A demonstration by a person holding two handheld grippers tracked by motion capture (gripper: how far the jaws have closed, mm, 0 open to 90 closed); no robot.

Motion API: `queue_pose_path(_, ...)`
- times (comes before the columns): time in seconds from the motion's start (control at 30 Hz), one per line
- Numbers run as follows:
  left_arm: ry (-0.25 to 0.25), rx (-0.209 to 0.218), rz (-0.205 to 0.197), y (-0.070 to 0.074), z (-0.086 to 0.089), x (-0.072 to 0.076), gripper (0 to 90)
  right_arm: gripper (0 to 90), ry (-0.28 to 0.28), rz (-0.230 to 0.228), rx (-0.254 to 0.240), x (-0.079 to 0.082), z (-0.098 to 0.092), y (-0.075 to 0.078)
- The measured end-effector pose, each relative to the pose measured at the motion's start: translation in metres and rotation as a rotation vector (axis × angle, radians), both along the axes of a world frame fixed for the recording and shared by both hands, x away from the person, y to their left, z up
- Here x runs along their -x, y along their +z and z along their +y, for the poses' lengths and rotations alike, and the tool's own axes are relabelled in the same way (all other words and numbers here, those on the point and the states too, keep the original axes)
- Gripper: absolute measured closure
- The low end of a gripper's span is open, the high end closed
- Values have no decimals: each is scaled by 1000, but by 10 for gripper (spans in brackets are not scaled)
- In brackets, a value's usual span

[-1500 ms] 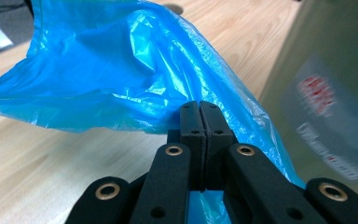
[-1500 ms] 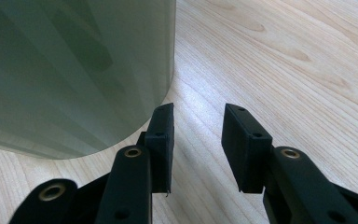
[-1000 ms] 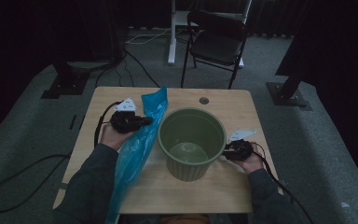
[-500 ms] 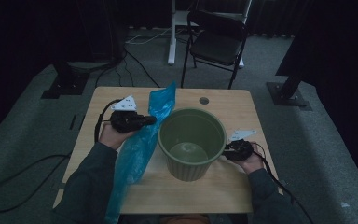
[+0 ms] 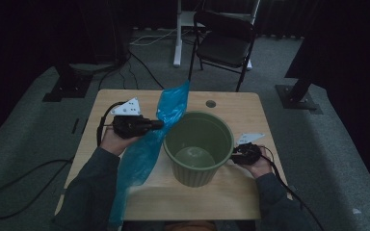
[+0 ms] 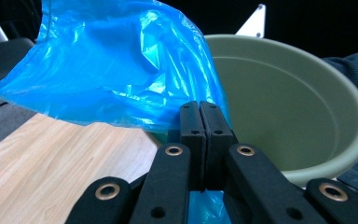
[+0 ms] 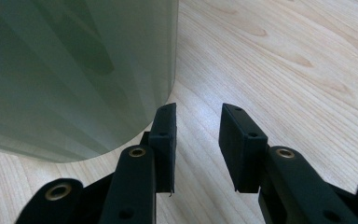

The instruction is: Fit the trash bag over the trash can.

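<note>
A light wooden table [image 5: 250,108] with a small round hole [image 5: 210,103] near its far edge stands on grey carpet [image 5: 24,144] in a dim room, with a black folding chair [image 5: 224,43] behind it, a white post [image 5: 177,33] beside the chair, dark stand feet [image 5: 298,94] at either side and black cables [image 5: 14,183] trailing over the floor. No brand, label or writing can be read anywhere. A green bucket [image 5: 198,144] sits upright near the middle of the table. The left gripper [image 5: 159,124] has its jaws pressed together on a blue plastic bag [image 5: 142,154], pinching it just beside the bucket's left rim; the bag's top stands above the rim and the rest hangs down past the table's near edge. The right gripper [image 7: 198,135] rests low on the table at the bucket's right side, its jaws spread with nothing between them, one jaw close to the bucket's wall.
</note>
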State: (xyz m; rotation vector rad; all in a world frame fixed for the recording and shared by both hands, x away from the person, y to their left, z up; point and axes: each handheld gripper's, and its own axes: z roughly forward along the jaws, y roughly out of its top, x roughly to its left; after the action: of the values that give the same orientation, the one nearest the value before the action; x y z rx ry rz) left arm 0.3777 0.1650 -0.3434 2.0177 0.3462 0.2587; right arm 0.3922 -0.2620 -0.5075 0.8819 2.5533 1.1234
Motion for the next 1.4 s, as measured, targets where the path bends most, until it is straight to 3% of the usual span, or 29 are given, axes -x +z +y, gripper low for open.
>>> queue_pose_path(0.43, -48, 21, -32, 15, -6, 14, 891, 667, 6, -10, -9, -3, 2, 4)
queue_pose_path(0.7, -99, 47, -24, 19, -14, 18, 890, 667, 10, -10, -10, -5, 4, 4)
queue_pose_path(1.07, -171, -10, 30, 6, -22, 25, 888, 667, 18, -12, -10, -7, 5, 5)
queue_pose_path(1.4, -280, -62, 75, -2, -33, 35, 887, 667, 19, -13, -10, -8, 6, 4)
